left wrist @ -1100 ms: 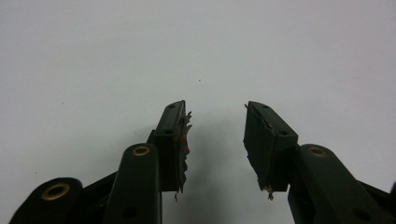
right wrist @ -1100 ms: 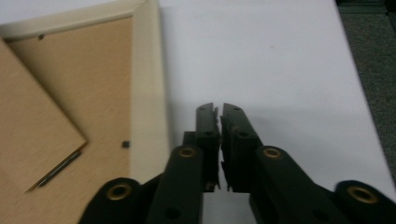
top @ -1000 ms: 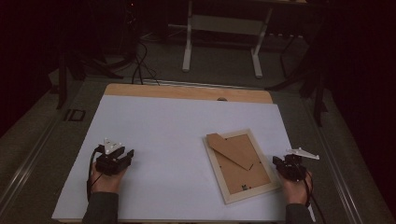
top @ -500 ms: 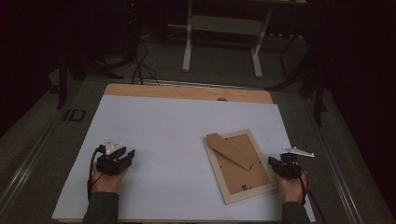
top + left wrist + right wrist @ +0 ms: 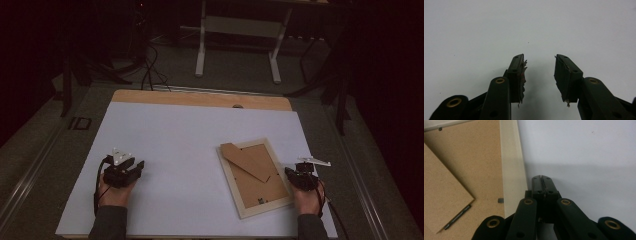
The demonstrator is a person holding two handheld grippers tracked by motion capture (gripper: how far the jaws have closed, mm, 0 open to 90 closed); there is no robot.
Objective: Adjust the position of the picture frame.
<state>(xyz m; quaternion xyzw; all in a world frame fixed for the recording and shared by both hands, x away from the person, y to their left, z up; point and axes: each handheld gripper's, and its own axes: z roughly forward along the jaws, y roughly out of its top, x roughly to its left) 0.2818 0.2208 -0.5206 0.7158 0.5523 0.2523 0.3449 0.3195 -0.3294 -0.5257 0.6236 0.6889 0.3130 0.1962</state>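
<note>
The picture frame (image 5: 255,176) lies face down near the right edge of the white worktop (image 5: 200,135), towards its near right corner, turned a little askew; its brown backing board faces up and the folding stand (image 5: 247,161) lies flat across the upper part of it; in the high view the right gripper (image 5: 295,172) sits just beside the frame's right rail, held low over the worktop, while the left gripper (image 5: 137,166) rests well apart, near the left edge, with nothing around it; a strip of bare wood shows along the worktop's far edge.

In the left gripper view the left gripper (image 5: 539,72) stands about half open over plain white surface; nothing is between its worn pads (image 5: 522,75), and it holds nothing.

In the right gripper view the right gripper (image 5: 542,178) has its jaws pressed together, tip to tip, empty; they lie on the white worktop right next to the frame's pale outer rail (image 5: 511,165), whether touching it I cannot tell; the backing board (image 5: 481,157) shows a small metal tab (image 5: 501,200) at the rail and the stand's corner with its hinge strip farther in.

As a judgement, the work on the frame has hardly begun: the back is not opened, the stand is not raised, the frame is ungripped; what is left is nearly everything, starting with the shut jaws nudging or catching that rail.
</note>
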